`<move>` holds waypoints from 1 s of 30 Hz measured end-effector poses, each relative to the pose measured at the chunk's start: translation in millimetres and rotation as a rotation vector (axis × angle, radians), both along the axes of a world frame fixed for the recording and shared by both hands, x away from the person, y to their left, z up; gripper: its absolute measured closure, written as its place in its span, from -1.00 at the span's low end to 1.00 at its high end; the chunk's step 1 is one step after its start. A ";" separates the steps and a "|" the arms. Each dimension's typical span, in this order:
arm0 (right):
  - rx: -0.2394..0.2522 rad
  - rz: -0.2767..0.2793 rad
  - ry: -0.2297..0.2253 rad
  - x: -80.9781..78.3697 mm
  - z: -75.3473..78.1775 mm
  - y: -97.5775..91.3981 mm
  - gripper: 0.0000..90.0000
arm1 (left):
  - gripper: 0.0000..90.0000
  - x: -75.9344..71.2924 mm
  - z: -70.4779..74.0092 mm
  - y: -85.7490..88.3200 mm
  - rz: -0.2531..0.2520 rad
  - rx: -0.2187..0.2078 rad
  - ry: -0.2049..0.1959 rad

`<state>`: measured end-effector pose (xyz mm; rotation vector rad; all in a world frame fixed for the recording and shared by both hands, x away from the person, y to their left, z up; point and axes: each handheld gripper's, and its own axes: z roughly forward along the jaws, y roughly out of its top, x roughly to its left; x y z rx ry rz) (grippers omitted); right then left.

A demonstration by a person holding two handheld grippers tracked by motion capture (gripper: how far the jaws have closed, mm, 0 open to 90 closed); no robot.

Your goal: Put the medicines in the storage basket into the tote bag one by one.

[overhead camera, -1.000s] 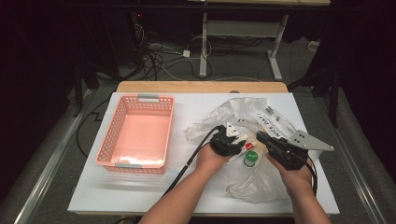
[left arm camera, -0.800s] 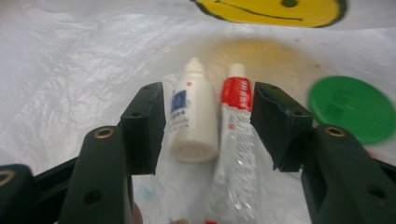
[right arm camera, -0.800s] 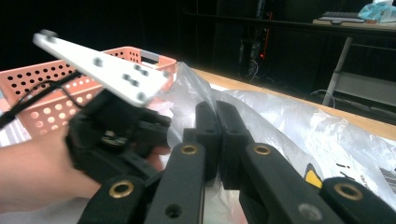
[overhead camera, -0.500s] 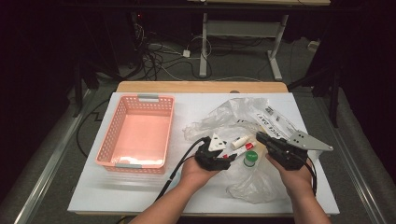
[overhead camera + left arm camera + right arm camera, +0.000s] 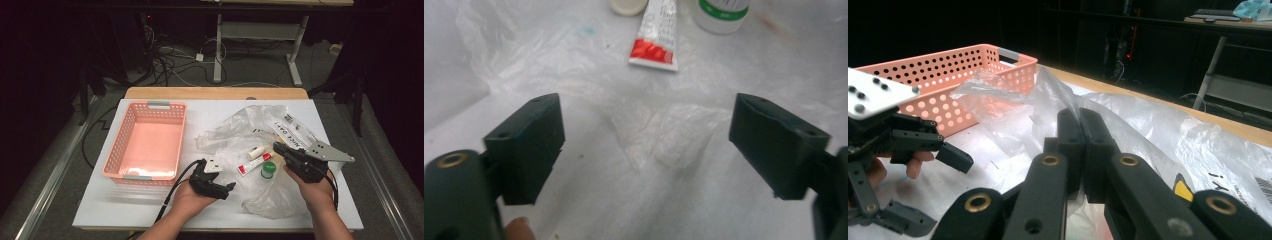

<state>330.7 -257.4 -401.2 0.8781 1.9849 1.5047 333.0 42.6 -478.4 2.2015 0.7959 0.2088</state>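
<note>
While the pink basket (image 5: 147,145) sits at the left of the white surface (image 5: 125,215), the left gripper (image 5: 224,189) lies low just right of it, its jaws having just been opening and now standing wide with nothing between them, only a crumpled edge of the clear bag (image 5: 250,127) ahead. Farther right, on the bag, lie a red-and-white tube (image 5: 254,164), a small white cap (image 5: 256,151) and a green-topped bottle (image 5: 268,170), close together. At the right, the right gripper (image 5: 278,147) has its jaws pressed together on a fold of the bag.
</note>
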 end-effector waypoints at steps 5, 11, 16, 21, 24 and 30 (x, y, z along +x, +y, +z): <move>-0.003 0.001 0.002 0.9 -1.0 0.3 0.98 | -0.91 8.1 -8.2 -11.3 0.004 0.054 0.052; -0.003 0.003 0.005 0.6 -1.3 1.5 0.98 | -0.67 9.2 -8.6 -22.6 -0.030 0.082 0.010; -0.007 0.009 0.000 0.5 -1.6 3.5 0.98 | -0.16 10.0 -7.9 -20.6 -0.004 0.055 0.008; -0.008 0.008 0.001 -0.6 -1.1 4.2 0.98 | 0.37 6.8 -7.9 -22.1 -0.020 0.052 -0.017; -0.009 0.006 0.000 -0.2 -1.7 3.8 0.98 | 0.54 6.7 -7.9 -22.5 -0.028 0.045 -0.008; -0.017 0.007 0.005 -1.2 -2.8 4.6 0.98 | 0.92 6.4 -8.4 -22.9 -0.041 0.040 -0.006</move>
